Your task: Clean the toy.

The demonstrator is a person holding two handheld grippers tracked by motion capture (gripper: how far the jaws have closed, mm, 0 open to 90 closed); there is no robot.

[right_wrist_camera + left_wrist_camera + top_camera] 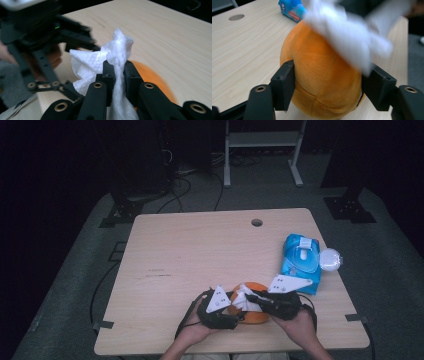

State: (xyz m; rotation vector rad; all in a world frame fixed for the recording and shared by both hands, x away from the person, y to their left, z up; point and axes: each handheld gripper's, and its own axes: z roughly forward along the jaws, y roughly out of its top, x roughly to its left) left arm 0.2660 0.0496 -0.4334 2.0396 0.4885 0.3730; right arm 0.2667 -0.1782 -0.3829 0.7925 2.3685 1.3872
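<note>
The orange plush ball (322, 82) sits on the bench (200, 250) near its front edge, squeezed between the left claw (327, 86) jaws, and directly above it – touching its top – hangs the white wipe (110, 60) pinched in the right claw (117, 72).

readable txt: none | blue wipes pack (300, 261), table's 3 o'clock edge: label showed print, too small/blurred to read | same pack at 12 o'clock in left gripper view (291, 9): red strip + logo, illegible
</note>
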